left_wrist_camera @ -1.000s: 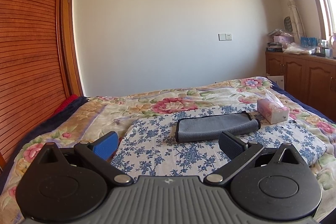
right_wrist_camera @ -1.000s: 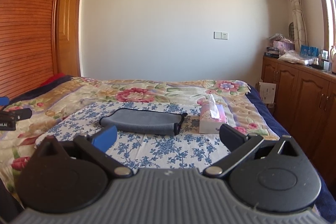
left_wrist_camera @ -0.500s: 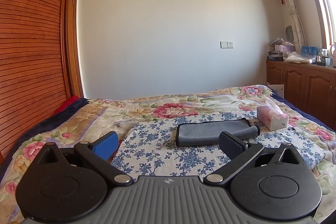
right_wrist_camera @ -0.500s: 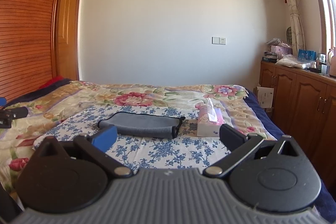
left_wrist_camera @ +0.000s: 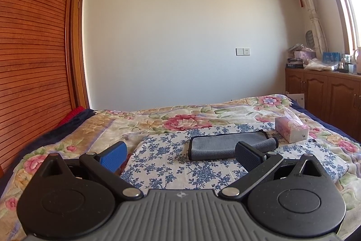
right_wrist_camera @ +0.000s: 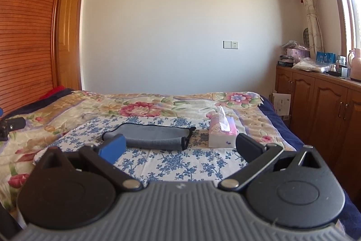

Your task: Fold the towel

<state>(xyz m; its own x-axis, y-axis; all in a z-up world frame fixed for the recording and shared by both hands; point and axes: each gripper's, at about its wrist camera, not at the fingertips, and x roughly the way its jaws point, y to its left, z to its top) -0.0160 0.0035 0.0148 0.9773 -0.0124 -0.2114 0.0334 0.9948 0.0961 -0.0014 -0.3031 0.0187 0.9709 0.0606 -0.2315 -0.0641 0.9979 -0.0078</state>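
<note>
A grey towel point(left_wrist_camera: 225, 144) lies folded into a long narrow band on a blue-flowered white cloth point(left_wrist_camera: 167, 159) spread on the bed; it also shows in the right wrist view point(right_wrist_camera: 155, 136). My left gripper point(left_wrist_camera: 180, 156) is open and empty, held back from the towel and above the cloth. My right gripper point(right_wrist_camera: 180, 148) is open and empty too, well short of the towel. Neither gripper touches the towel.
A pink tissue box point(right_wrist_camera: 222, 136) stands on the cloth just right of the towel, also in the left wrist view point(left_wrist_camera: 291, 131). The floral bedspread point(left_wrist_camera: 180, 119) covers the bed. A slatted wooden wardrobe point(left_wrist_camera: 33, 55) stands left, wooden cabinets point(right_wrist_camera: 320, 105) right.
Both grippers have tilted upward and drawn back a little, so more wall and the air conditioner show. The towel has not moved. Both jaws stay open.
</note>
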